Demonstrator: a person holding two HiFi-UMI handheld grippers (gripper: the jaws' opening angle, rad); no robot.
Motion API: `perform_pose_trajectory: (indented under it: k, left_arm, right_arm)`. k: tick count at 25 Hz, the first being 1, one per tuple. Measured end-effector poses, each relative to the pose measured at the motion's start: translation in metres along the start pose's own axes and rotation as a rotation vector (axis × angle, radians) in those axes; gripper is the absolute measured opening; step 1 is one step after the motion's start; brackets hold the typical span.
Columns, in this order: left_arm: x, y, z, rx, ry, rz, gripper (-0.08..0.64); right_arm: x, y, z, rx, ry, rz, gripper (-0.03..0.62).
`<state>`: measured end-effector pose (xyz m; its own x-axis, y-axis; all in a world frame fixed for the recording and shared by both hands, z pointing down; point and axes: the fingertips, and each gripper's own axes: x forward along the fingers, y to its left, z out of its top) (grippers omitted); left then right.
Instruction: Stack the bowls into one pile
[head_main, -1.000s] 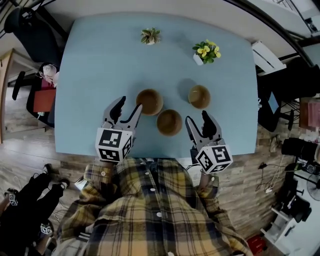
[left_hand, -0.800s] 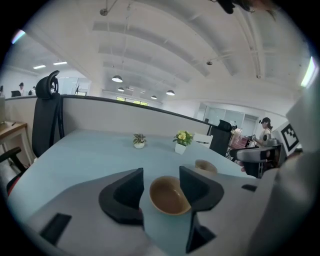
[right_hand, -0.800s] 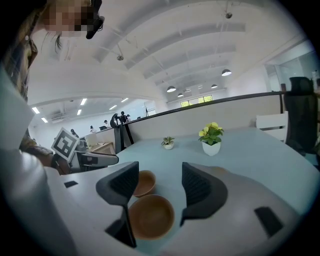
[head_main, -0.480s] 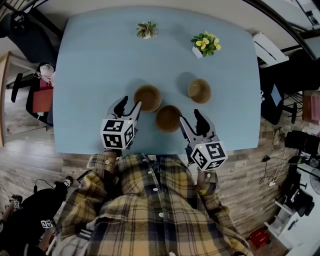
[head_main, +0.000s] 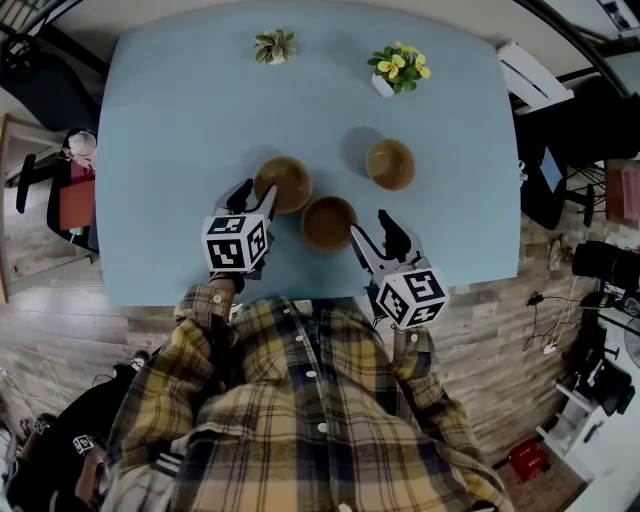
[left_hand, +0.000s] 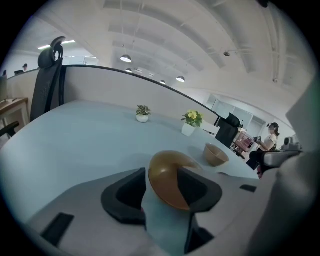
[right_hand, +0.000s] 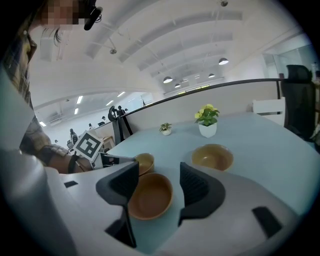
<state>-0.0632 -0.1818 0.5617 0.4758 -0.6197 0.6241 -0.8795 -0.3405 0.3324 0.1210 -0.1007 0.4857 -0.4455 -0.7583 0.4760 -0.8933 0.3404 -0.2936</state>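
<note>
Three brown bowls stand apart on the light blue table (head_main: 170, 130): a left bowl (head_main: 283, 184), a middle bowl (head_main: 329, 222) and a right bowl (head_main: 389, 164). My left gripper (head_main: 254, 196) reaches the left bowl's near-left rim. In the left gripper view that left bowl (left_hand: 167, 175) sits between the jaws, which are closing, with a sliver of table still showing beside it. My right gripper (head_main: 376, 232) is open just right of the middle bowl. The right gripper view frames the middle bowl (right_hand: 150, 196) between the wide jaws of the right gripper (right_hand: 157, 184), untouched.
A small green plant (head_main: 273, 45) and a pot of yellow flowers (head_main: 398, 68) stand at the table's far side. Office chairs (head_main: 40, 70) flank the left edge, and clutter lies on the floor at the right. The table's near edge runs just under both grippers.
Both grippers have come down toward the table. The left one has closed in on the left bowl's rim with narrower jaws. The right one has drawn nearer the middle bowl.
</note>
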Motion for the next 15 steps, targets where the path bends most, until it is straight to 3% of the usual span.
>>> perform_pose_trajectory:
  k: [4,8,15]
  left_arm:
    - [0.009,0.003,-0.003,-0.016,0.016,0.009,0.153]
    - [0.009,0.010,-0.006,-0.026,0.019,0.050,0.037]
    - [0.008,0.012,-0.005,-0.066,0.006,0.066,0.005]
  right_arm:
    - [-0.003,-0.002,-0.004,0.004,0.003,0.000,0.261]
    - [-0.010,-0.006,-0.008,0.009,0.001,-0.007,0.261]
    - [-0.012,-0.012,-0.006,0.014,-0.004,-0.011,0.261]
